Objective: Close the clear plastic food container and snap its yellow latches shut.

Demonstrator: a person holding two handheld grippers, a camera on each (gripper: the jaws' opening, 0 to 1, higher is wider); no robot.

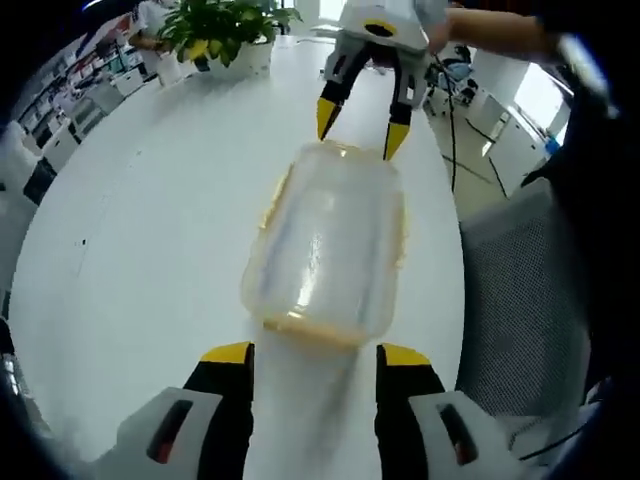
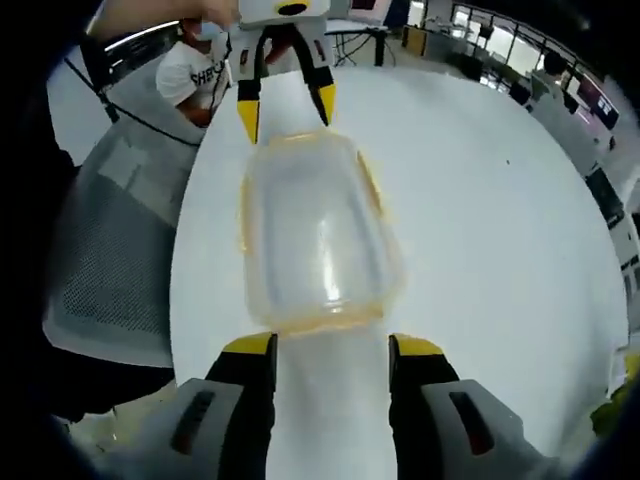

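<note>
A clear plastic food container [image 1: 325,240] [image 2: 315,235] lies on the white table [image 1: 150,230] with its lid on and yellow latches along its edges. My left gripper [image 1: 316,357] stands open just short of the container's near end, jaws apart with nothing between them. At the far end in the left gripper view, the right gripper [image 1: 362,128] is open with its yellow tips at the container's rim. In the right gripper view my right gripper [image 2: 333,350] is open at its near end, and the left gripper [image 2: 287,112] is open at the far end.
A potted green plant [image 1: 225,35] stands at the table's far end in the left gripper view. A grey mesh chair [image 1: 530,300] [image 2: 110,260] sits beside the table edge. A person in a white shirt [image 2: 195,70] is behind the chair. Office desks lie beyond.
</note>
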